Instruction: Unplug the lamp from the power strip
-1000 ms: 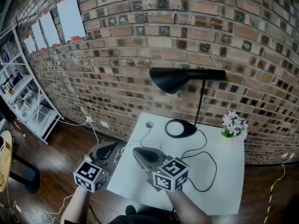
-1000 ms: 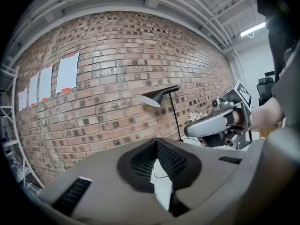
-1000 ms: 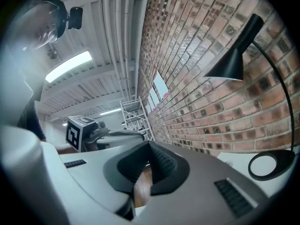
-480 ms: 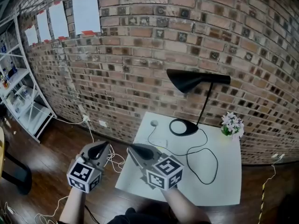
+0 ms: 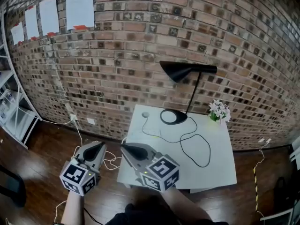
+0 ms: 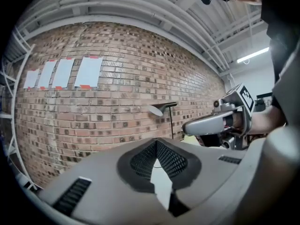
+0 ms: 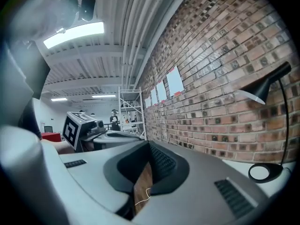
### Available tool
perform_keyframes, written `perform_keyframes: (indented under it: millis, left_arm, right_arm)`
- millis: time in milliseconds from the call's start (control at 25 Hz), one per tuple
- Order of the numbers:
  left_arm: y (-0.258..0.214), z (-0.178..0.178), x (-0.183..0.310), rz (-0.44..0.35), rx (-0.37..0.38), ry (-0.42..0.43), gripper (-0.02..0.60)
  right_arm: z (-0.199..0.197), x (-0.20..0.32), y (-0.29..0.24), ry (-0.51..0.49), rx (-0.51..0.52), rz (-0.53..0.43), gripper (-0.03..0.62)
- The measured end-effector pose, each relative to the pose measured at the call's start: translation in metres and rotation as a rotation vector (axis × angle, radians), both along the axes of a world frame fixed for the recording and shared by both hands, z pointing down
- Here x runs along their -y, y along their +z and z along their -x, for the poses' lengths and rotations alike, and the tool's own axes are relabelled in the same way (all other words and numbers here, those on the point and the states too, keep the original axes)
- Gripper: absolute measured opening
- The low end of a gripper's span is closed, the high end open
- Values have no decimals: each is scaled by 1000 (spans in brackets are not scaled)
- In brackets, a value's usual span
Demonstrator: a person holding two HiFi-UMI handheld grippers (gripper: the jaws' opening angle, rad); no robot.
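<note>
Head view first: both grippers are held low by the near left edge of the white table (image 5: 220, 165), over the wood floor (image 5: 47, 144). The left gripper (image 5: 100, 146) and right gripper (image 5: 123, 147) sit side by side, close but not touching. The lamp (image 5: 187, 71) is ahead and off to the right of both, well apart from them, standing at the table's far side by the brick wall (image 5: 122, 55). Its black cord (image 5: 202, 150) loops over the tabletop, and there's a small pot of flowers (image 5: 219, 110) just right of the lamp. Left gripper view: jaws pinched together, nothing in them. The lamp is small and roughly straight ahead, and the right gripper is off to its right. Right gripper view: jaws also closed and empty. Only floor and a thin white cable (image 7: 143, 197) show through the slot. The lamp is far right, the left gripper left.
</note>
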State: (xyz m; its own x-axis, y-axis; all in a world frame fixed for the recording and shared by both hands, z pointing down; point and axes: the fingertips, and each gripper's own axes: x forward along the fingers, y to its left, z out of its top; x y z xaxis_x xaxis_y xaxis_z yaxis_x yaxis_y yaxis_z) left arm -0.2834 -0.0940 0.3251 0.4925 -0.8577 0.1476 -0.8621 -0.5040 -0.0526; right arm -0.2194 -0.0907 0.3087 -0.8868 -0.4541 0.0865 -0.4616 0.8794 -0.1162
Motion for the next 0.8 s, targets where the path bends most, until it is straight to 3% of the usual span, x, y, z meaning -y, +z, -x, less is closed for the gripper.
perform_keyframes:
  millis: [200,440,800]
  left_arm:
    - [10,-23,0,14,-77,76,0]
    - [40,-74,1,89,-111,216,-2]
    - [37,-151,-2,94,-88,392,-2]
  right_arm:
    - [-22,-19,7,62,-23,54,-5]
    - [-61,-35,18,161,-22,89,-5]
    - [-137,-50,11,362,-37,48,-5]
